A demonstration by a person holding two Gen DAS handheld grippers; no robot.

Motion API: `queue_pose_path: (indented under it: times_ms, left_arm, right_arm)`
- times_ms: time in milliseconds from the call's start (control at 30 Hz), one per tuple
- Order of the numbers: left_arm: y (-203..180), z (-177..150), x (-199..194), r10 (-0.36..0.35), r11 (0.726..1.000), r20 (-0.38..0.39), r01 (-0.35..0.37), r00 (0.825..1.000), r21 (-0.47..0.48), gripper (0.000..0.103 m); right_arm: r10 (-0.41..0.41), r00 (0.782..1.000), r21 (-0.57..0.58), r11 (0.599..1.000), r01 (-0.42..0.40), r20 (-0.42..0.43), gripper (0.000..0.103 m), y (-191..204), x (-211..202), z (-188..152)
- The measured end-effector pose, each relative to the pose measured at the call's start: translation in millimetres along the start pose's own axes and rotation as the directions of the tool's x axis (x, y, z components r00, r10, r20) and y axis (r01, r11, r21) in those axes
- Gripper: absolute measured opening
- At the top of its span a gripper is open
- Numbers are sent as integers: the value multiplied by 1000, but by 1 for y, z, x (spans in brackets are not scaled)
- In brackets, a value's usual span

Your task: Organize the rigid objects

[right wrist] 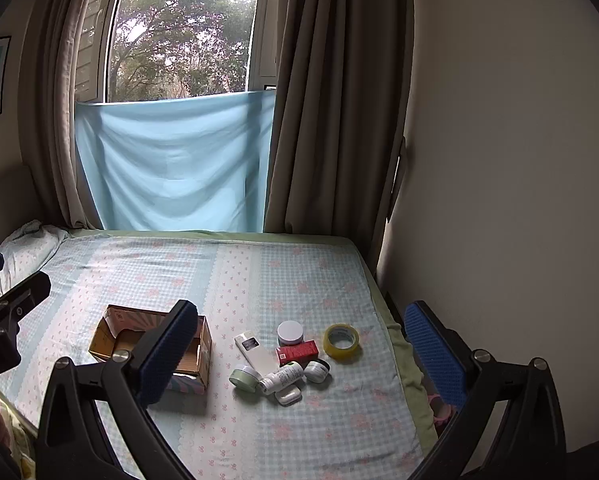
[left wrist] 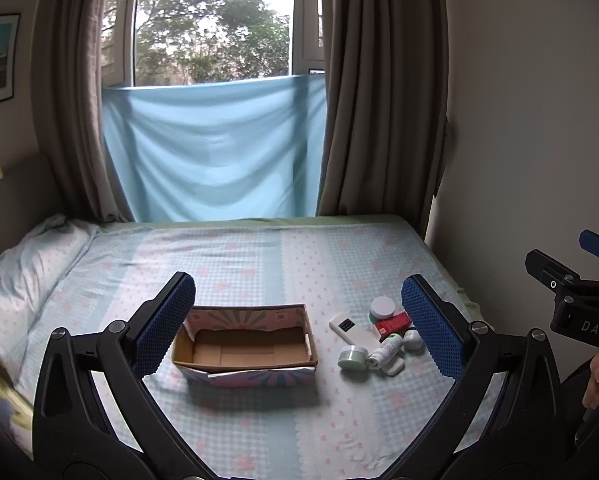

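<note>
An open, empty cardboard box point(left wrist: 243, 344) point(right wrist: 107, 336) sits on the bed. To its right lies a cluster: a white remote point(left wrist: 349, 330) point(right wrist: 255, 350), a white-lidded jar point(left wrist: 382, 307) point(right wrist: 290, 332), a red box point(left wrist: 393, 325) point(right wrist: 297, 352), a green jar point(left wrist: 352, 357) point(right wrist: 243, 377), a white tube point(left wrist: 386, 350) point(right wrist: 281, 378), a small white case point(right wrist: 288, 395) and a yellow tape roll point(right wrist: 341, 340). My left gripper point(left wrist: 297, 326) is open above the box, empty. My right gripper point(right wrist: 299, 356) is open above the cluster, empty.
The bed point(left wrist: 259, 256) has a checked floral sheet. A pillow point(left wrist: 27, 268) lies at the left. A wall point(right wrist: 499, 200) borders the bed's right edge. Curtains and a blue cloth point(left wrist: 215, 152) hang at the far side.
</note>
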State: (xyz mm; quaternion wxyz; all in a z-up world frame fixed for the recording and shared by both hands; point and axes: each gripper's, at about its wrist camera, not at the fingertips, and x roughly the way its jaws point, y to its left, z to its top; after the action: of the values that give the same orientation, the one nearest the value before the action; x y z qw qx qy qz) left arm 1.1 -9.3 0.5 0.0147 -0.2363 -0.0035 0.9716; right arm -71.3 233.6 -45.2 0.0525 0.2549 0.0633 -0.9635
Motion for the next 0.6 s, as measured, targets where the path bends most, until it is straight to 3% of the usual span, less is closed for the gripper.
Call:
queue_pose_path:
  times_ms: [600]
  left_arm:
    - [0,1,6,3,1000,-12,-3,1000,2,103]
  right_arm:
    - [1,1000,4,1000,-1,1,103,5,0,0]
